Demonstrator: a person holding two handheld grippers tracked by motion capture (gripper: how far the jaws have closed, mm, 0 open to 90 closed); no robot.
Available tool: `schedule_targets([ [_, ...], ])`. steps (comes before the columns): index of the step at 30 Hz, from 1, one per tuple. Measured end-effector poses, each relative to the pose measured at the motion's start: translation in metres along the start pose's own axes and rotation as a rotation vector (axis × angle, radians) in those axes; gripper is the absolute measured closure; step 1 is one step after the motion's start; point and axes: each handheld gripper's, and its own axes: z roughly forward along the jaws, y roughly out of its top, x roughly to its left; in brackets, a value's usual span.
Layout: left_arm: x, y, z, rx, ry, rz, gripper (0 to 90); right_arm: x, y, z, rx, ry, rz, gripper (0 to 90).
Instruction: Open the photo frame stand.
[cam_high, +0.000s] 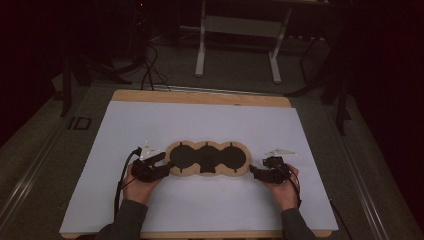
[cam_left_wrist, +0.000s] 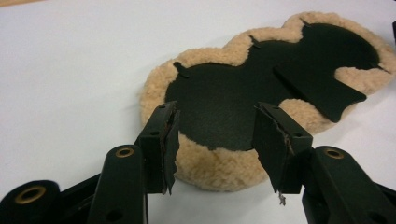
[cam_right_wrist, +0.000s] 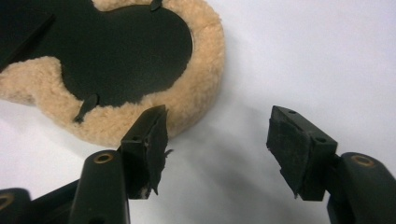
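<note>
1. Workpiece: a three-lobed fleece pad (cam_high: 207, 158) with a tan pile border and a black centre panel lies flat on the white table cover (cam_high: 210, 210), lengthwise across the table, between the two grippers.
2. Left gripper (cam_high: 161, 162): the jaws stand apart at the pad's left end. In the left gripper view the pad (cam_left_wrist: 261, 98) lies between and beyond the pads (cam_left_wrist: 169, 140), which do not press on it. Nothing is gripped.
3. Right gripper (cam_high: 256, 171): the jaws stand wide apart just off the pad's right end. In the right gripper view the fleece rim (cam_right_wrist: 140, 79) lies beside one jaw, and bare table cover (cam_right_wrist: 303, 56) lies between the jaws. Nothing is gripped.
4. Risk, shallow bite: closing on the pile alone would likely let the fleece pull free, because loose fibres compress and slip.
5. Risk, uneven lift: the right jaws are offset from the rim. If only the left side catches, the pad would probably sag, fold or drag.
6. Risk, cover snag: a jaw driven low could pinch and wrinkle the table cover with the rim.
7. Risk, worn facings: the jaw facings look torn and frayed, which may reduce hold on the black panel.
8. Risk, loose flap: a black flap (cam_left_wrist: 322, 91) lies on the centre panel and could catch a jaw.
</note>
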Motion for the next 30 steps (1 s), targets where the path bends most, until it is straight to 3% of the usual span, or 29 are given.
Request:
schedule_targets([
  [10,-0.014,0.003,0.001,0.003,-0.033,0.097,49.8,-0.001,-0.003,0.001,0.011,0.031,0.004,42.8],
  [22,-0.024,0.004,0.005,0.008,-0.077,0.132,52.4,0.002,-0.003,-0.003,-0.002,0.009,-0.016,47.4],
  [30,-0.030,0.004,0.007,0.007,-0.102,0.142,55.3,0.005,-0.004,-0.003,-0.013,0.030,-0.038,49.1],
])
